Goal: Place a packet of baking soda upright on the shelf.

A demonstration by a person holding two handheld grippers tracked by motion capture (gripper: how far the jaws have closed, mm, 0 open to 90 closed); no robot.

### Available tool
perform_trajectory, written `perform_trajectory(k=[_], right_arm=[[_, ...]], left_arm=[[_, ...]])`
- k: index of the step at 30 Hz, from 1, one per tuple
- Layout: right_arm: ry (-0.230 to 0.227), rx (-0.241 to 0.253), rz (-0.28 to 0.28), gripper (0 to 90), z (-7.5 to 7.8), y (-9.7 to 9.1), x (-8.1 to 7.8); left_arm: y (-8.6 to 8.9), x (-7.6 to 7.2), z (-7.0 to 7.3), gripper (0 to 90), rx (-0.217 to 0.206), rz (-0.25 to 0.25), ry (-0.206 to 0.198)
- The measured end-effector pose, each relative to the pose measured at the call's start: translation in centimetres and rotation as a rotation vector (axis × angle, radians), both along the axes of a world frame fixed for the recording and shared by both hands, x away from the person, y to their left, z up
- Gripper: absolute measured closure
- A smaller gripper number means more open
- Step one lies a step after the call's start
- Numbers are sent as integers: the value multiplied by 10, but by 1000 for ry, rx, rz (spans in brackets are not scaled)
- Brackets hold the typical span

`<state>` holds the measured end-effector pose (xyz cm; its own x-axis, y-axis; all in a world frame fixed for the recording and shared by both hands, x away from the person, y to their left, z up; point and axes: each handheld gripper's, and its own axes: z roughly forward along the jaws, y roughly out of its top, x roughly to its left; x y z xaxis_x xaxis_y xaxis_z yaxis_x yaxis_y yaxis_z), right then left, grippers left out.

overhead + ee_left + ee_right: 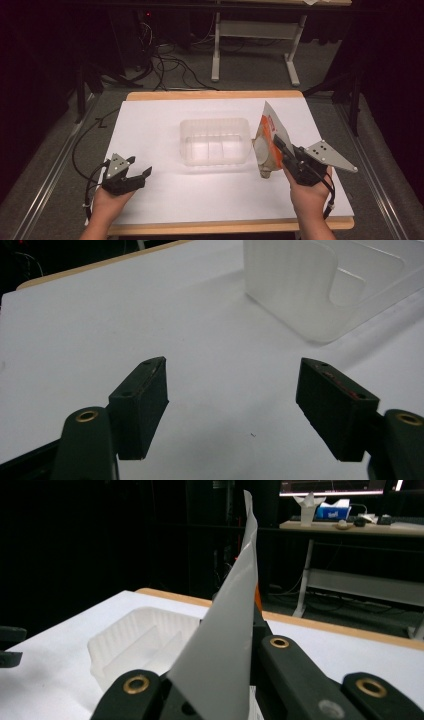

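A translucent plastic bin (215, 141) stands in the middle of the white table top (150, 120). Just right of it hangs a clear and orange food packet (267, 145), held up off the table by my right gripper (283, 150), which is shut on the packet's edge. In the right gripper view the packet's pale back (227, 630) rises between the closed jaws, with the bin (140, 642) behind and to the left. My left gripper (136, 172) rests at the near left of the table, open and holding nothing; its fingers (142, 405) are spread wide, the bin (330, 285) ahead to the right.
The table's wooden edge (215, 94) runs along the far side. Beyond it are a white desk frame (257, 40) and loose cables (165, 65) on the floor. A desk with a tissue box (332, 511) stands far behind in the right gripper view.
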<state>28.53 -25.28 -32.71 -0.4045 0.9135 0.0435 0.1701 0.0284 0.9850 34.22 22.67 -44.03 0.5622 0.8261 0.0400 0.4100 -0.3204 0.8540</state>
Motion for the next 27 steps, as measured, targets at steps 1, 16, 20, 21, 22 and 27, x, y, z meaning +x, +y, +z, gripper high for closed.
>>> perform_trajectory(k=[1, 16, 20, 21, 22, 27], right_arm=[[-5, -1, 4, 900, 2, 0, 0], [-25, 2, 48, 900, 21, 22, 9], [-18, 12, 59, 900, 20, 30, 16], [-12, 18, 68, 900, 19, 35, 21], [-12, 18, 68, 900, 19, 35, 21], [4, 8, 88, 900, 16, 55, 35]], left_arm=[[0, 0, 0, 291, 1, 0, -1], [0, -1, 0, 289, -6, 0, -1], [-1, 0, 0, 290, -2, -2, 1], [-2, 0, 0, 290, -5, -4, 3], [-2, 0, 0, 290, -5, -4, 3], [-3, 0, 0, 290, -3, -12, 4]])
